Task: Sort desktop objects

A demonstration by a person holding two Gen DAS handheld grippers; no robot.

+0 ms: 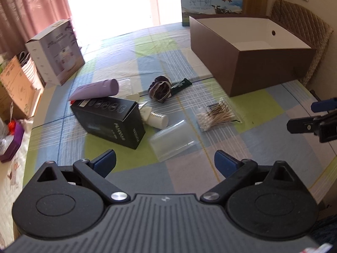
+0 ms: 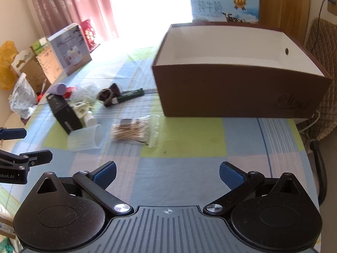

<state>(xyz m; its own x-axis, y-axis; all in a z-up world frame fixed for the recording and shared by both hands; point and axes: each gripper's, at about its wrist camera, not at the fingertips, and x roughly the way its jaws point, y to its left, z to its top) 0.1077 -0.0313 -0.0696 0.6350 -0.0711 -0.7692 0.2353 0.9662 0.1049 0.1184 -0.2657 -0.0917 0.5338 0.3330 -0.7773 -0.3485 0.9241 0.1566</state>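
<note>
Loose items lie on the checked tablecloth: a black carton, a purple tube, a white bottle, a clear plastic cup on its side, a bag of cotton swabs, a dark scrunchie and a green tube. An open brown box with a white inside stands at the back right. My left gripper hovers open just before the cup. My right gripper is open over bare cloth, in front of the box.
A white product carton stands at the table's left edge, with cardboard boxes and bags beyond it. A milk carton stands behind the brown box. A padded chair sits at the right. Open cloth lies between grippers and items.
</note>
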